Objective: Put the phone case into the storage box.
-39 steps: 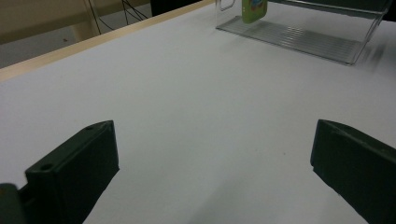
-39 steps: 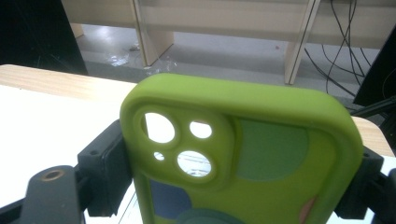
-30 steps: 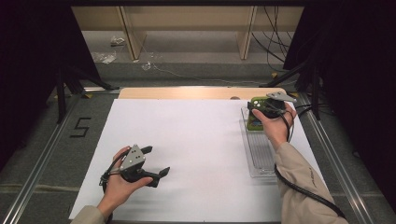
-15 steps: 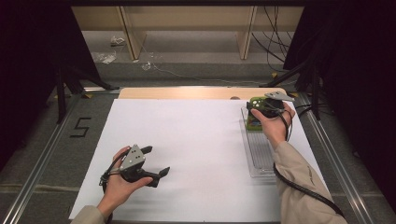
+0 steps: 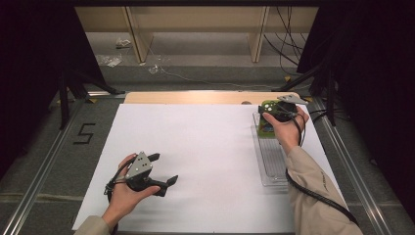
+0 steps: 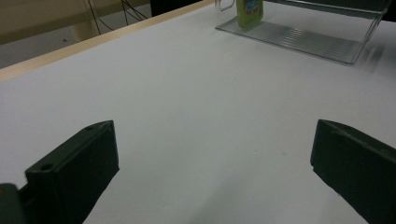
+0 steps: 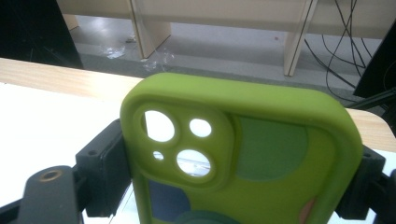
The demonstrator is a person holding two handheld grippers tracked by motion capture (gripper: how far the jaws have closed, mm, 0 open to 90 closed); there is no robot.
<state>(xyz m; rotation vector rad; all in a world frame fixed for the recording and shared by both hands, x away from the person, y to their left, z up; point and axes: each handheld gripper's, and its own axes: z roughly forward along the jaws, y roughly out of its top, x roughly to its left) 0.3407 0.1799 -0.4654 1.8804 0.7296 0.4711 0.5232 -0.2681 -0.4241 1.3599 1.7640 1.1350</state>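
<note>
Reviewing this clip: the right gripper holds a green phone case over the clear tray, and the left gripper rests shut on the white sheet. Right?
Not quite. The left gripper is open, its jaws wide apart with nothing between them, as the left gripper view shows. The rest holds: the right gripper clamps the green phone case over the clear tray.

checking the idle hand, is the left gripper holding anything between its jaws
No, the left gripper has its black jaws wide apart with only the white table sheet between them.
</note>
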